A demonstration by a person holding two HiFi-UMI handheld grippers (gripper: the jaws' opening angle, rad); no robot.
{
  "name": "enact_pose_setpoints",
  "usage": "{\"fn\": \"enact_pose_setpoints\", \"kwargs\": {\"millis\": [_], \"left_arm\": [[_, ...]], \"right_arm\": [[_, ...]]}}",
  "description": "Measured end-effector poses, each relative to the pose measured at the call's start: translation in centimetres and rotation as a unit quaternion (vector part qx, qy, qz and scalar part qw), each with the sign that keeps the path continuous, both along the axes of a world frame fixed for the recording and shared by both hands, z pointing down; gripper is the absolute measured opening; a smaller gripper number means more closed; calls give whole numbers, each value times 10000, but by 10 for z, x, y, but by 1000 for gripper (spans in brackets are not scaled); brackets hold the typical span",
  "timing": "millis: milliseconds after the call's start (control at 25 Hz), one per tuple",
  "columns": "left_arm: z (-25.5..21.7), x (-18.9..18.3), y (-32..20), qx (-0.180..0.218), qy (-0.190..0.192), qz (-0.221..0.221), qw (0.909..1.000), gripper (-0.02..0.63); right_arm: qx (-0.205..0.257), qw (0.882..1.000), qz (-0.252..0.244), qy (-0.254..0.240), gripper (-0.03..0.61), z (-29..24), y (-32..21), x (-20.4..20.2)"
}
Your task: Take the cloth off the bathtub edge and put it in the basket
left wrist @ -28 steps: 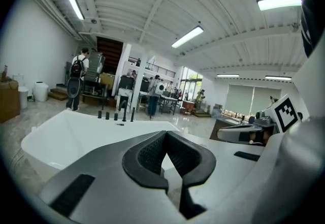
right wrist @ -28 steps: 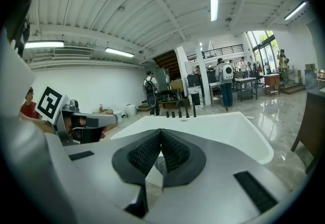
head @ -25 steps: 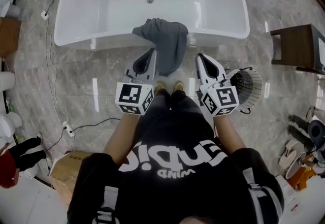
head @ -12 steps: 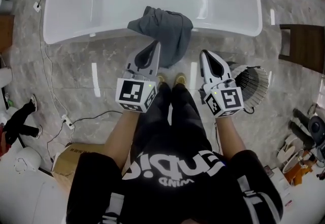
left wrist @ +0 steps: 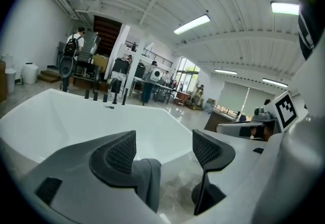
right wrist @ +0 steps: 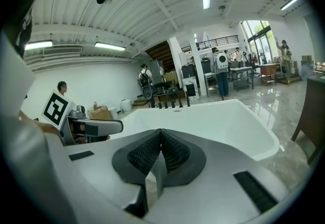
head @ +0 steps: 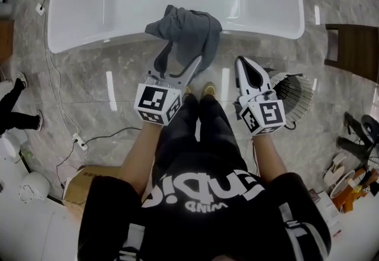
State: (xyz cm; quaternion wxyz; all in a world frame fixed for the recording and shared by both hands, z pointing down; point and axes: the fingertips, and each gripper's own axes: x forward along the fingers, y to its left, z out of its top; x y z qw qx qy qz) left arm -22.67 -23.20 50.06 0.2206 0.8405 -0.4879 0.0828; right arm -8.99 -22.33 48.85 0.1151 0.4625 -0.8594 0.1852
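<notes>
A dark grey cloth [head: 188, 32] hangs over the near rim of the white bathtub [head: 118, 44] and down its outer side. My left gripper [head: 180, 60] is at the cloth's hanging end, and its jaws are opening. In the left gripper view a fold of the cloth [left wrist: 148, 180] sits low between the pads, close to the left pad [left wrist: 122, 153], with neither pad pressing on it. My right gripper [head: 244, 63] is shut on nothing, right of the cloth, beside the wire basket [head: 293, 97] on the floor. The right gripper view shows its pads [right wrist: 172, 153] closed together before the tub [right wrist: 218, 116].
The person's shoes [head: 207, 88] stand just short of the tub. A dark wooden piece of furniture [head: 355, 47] is at the right. A cable with a power strip [head: 77, 147] and a cardboard box [head: 83, 189] lie at the left. Someone's legs [head: 15, 112] show at the left edge.
My left gripper has moved forward to the cloth's hanging end and its jaws have gone from shut to wide apart. The right gripper has stayed shut beside the basket.
</notes>
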Motion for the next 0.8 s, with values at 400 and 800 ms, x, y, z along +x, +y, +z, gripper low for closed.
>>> {"fn": "enact_pose_setpoints", "kwargs": {"millis": [400,800], "left_arm": [[51,10,-20,-493,-405,545,9965,337],[163,16,-70,-790,-2072,2016,9540,339]], "right_arm": [[-147,9998,112,-39,14,10,-5,10],[-361,9991,216,-60,14,31,-10,21]]}}
